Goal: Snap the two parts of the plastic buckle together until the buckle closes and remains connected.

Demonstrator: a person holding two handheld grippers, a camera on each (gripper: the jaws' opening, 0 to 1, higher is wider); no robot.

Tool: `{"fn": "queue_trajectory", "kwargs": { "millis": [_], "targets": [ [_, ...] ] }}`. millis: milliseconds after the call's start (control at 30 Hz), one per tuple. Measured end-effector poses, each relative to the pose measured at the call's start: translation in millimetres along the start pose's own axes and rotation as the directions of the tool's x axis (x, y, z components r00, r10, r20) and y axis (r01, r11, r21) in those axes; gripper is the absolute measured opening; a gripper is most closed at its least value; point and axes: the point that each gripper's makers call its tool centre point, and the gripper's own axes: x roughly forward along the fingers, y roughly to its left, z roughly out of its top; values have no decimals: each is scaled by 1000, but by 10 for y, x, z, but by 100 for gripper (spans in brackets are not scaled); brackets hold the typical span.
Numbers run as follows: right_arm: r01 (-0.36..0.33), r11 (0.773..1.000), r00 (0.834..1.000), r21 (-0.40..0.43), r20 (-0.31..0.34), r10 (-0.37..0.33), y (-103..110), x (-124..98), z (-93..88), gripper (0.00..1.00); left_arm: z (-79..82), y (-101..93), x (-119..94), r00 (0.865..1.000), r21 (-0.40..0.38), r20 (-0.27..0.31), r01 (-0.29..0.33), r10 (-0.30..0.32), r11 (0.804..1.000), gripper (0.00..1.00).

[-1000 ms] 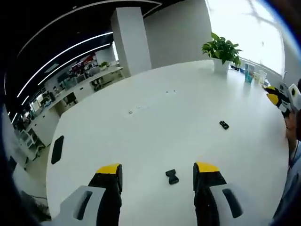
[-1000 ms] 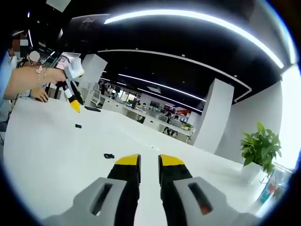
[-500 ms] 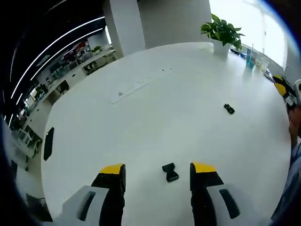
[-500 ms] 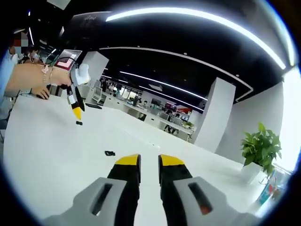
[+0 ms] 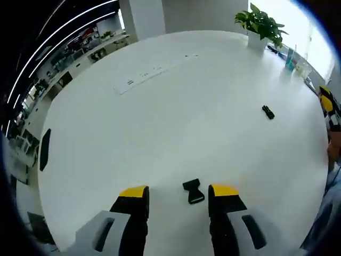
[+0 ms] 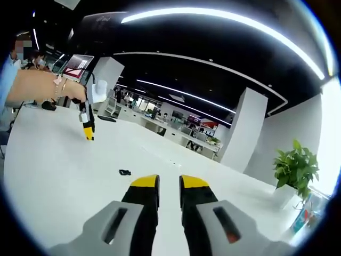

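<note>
Left gripper (image 5: 178,192) open, jaws straddling one black buckle half (image 5: 193,190) on the white table (image 5: 160,112), second buckle half (image 5: 268,112) well apart toward the potted plant (image 5: 261,24); right gripper (image 6: 169,184) nearly closed, empty.

I am holding my left gripper (image 5: 178,192) low with its two yellow-tipped jaws wide apart, pointing down and forward. In the right gripper view I am seeing that same gripper (image 6: 88,130) far off on the left, tips aimed down, with my hand (image 6: 72,90) wrapped around its top and my bare forearm (image 6: 32,88) reaching out behind it. I am holding my right gripper (image 6: 169,182) up higher, pointing out level. Its two jaws are sitting close together with just a thin gap between them, and they are gripping nothing.
</note>
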Motion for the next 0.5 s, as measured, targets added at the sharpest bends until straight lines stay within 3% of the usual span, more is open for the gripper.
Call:
{"fn": "queue_trajectory", "kwargs": {
  "millis": [133, 500],
  "targets": [
    [2, 1000, 1000, 0, 1, -2, -4, -4, -1, 15, 12, 4, 28, 1000, -33, -16, 8, -8, 999, 31],
    [-6, 1000, 1000, -4, 0, 6, 14, -9, -7, 15, -29, -25, 25, 997, -33, -58, 49, -51, 998, 29]
  ]
}}
